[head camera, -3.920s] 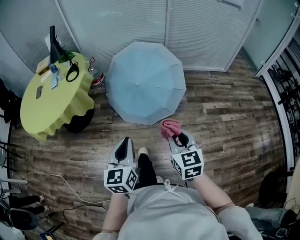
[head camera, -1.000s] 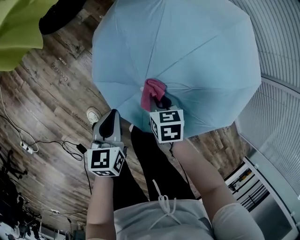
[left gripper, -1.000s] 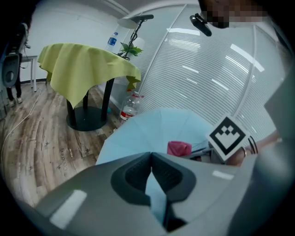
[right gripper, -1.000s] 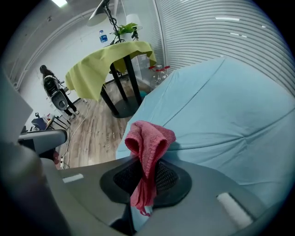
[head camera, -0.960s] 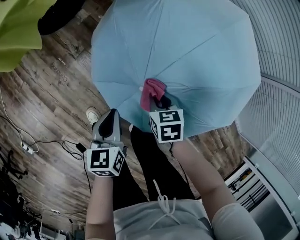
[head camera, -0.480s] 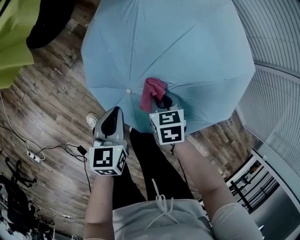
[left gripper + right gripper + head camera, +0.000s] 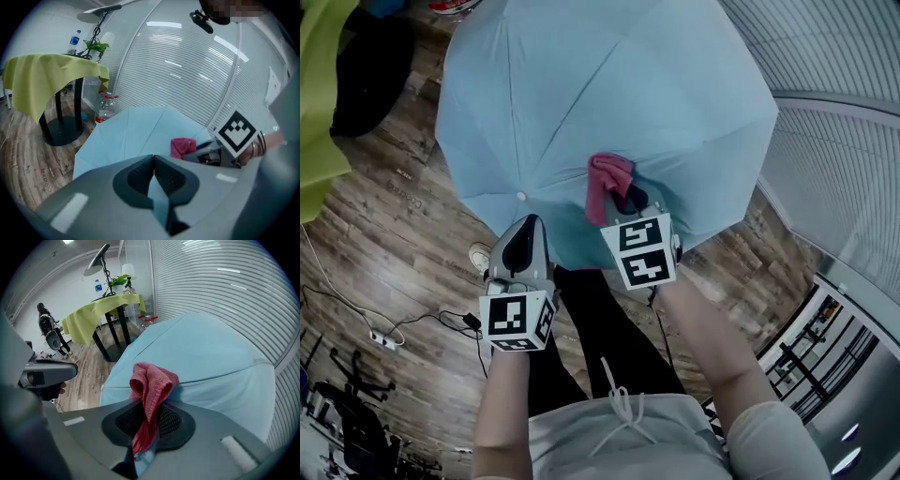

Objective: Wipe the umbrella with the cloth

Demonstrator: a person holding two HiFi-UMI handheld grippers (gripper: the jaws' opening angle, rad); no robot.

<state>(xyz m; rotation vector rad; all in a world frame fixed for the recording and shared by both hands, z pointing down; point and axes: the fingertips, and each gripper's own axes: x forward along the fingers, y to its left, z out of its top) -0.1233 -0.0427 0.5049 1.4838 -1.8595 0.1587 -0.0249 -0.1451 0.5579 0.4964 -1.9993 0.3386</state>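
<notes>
My right gripper [image 7: 628,199] had its jaws clenched on a fold of the limp cloth [image 7: 606,179], my left gripper [image 7: 524,230] had its jaws pressed together, and the light umbrella [image 7: 609,84] looked likely to skid if pushed.

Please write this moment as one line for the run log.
left hand-held gripper: shut, empty | right hand-held gripper: shut on pink cloth | pink cloth over open blue umbrella
</notes>
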